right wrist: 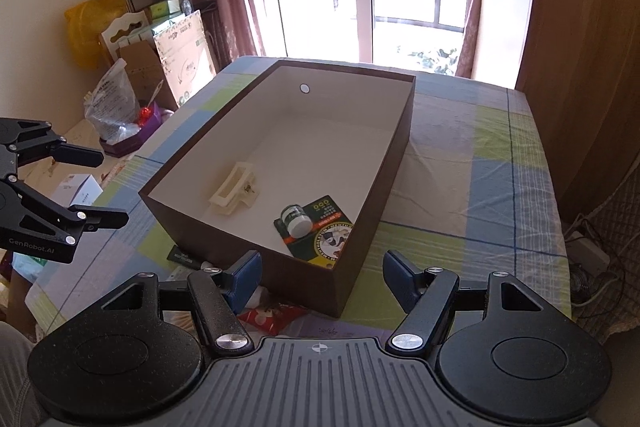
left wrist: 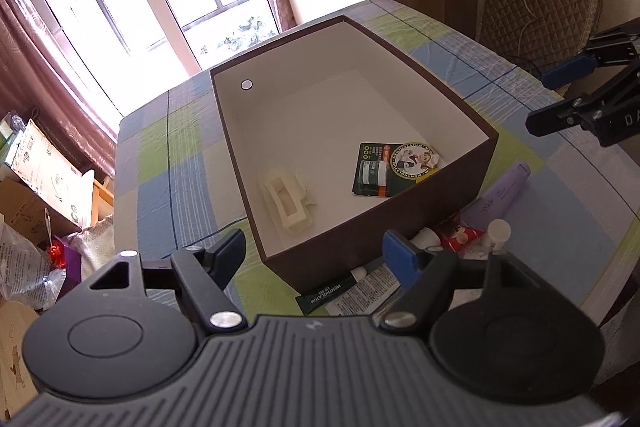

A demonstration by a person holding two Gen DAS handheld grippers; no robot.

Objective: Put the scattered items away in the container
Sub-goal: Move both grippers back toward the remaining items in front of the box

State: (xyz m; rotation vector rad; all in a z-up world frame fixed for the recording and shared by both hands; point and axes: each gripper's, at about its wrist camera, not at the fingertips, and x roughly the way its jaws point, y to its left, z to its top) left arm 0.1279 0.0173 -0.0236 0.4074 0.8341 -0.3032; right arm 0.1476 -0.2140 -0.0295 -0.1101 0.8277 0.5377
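Box point(left wrist: 384, 235) sits just ahead of your left claw point(left wrist: 316, 251), whose fingers are spread with nothing between them. Inside lie a cream clip point(left wrist: 286, 203) and a balm card point(left wrist: 394, 167). Mid-tidy, by my read: a dark tube point(left wrist: 326, 297), white bottle point(left wrist: 498, 231) and purple tube point(left wrist: 500, 193) lie outside by the near wall. Your right claw point(right wrist: 322, 277) is also spread and empty, above that pile. Next grab needs lowering onto one loose item.

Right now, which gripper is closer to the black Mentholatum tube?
Left. The left gripper hovers just above the black tube by the box's near wall; the right gripper is off beyond the box's far side.
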